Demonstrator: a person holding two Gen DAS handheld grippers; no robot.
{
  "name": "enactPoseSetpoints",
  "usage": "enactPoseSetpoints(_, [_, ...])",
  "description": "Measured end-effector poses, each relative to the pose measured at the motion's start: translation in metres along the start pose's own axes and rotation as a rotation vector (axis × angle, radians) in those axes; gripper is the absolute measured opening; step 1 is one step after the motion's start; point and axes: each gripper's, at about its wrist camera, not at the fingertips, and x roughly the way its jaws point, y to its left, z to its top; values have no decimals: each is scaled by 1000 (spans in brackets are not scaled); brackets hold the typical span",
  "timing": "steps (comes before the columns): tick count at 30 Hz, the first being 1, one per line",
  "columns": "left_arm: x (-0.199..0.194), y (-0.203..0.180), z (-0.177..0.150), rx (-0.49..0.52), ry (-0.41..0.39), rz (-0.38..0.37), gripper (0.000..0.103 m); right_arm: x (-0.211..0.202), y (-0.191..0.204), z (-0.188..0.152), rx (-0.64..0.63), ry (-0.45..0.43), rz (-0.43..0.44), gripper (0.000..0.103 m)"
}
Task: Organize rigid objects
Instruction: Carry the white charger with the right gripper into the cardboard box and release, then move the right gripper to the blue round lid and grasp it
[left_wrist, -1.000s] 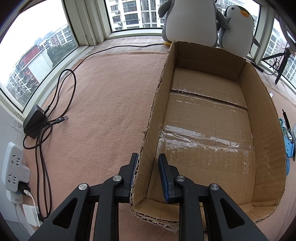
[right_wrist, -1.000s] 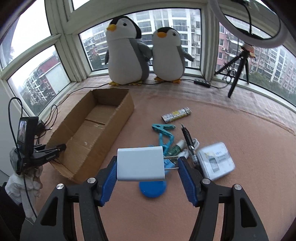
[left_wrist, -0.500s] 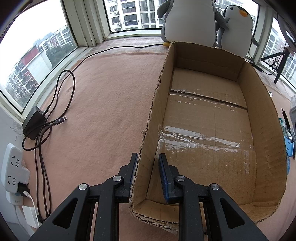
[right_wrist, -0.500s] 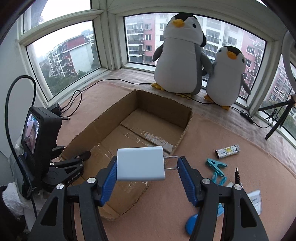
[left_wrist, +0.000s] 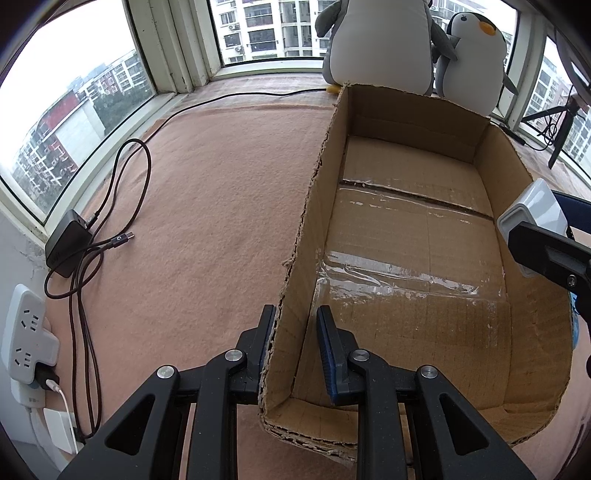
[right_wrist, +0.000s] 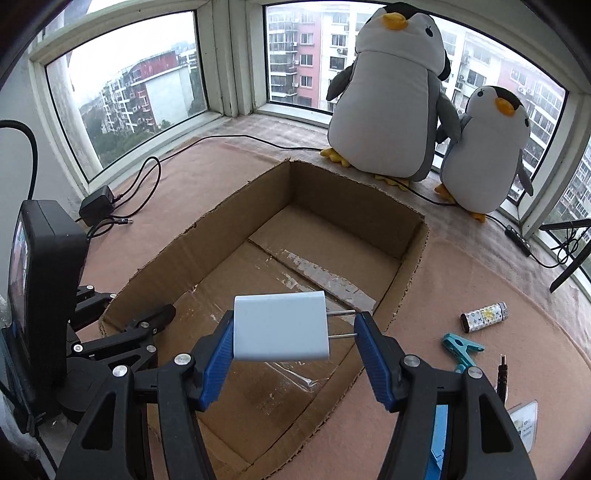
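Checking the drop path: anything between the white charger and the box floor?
Nothing visible. The white charger, held in the right hand-held gripper, hangs over the open cardboard box, whose floor is bare. The left hand-held gripper clamps the box's wall.

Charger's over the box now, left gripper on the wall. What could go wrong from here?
1. The right gripper holds the white charger end to end, one pad on the thin prongs; it may pivot or slip early.
2. The cardboard box has low walls; a tumbling drop might bounce out.
3. The left gripper pinches only one ragged wall near a corner; the box could flex or shift on impact.
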Motion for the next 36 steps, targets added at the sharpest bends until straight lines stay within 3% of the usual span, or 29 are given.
enactPoseSetpoints(7, [1, 1, 0, 5, 1, 1, 24, 4, 4, 0, -14, 11, 0, 61])
enactPoseSetpoints(12, [1, -1, 0, 12, -1, 8, 24, 0, 6, -1, -22, -3, -10, 70])
enactPoseSetpoints(21, [0, -3, 0, 34, 1, 18, 24, -21, -9, -12, 46, -23, 12, 71])
enactPoseSetpoints(36, [1, -7, -1, 53, 0, 30, 24, -83, -111, -103, 234, -8, -77, 71])
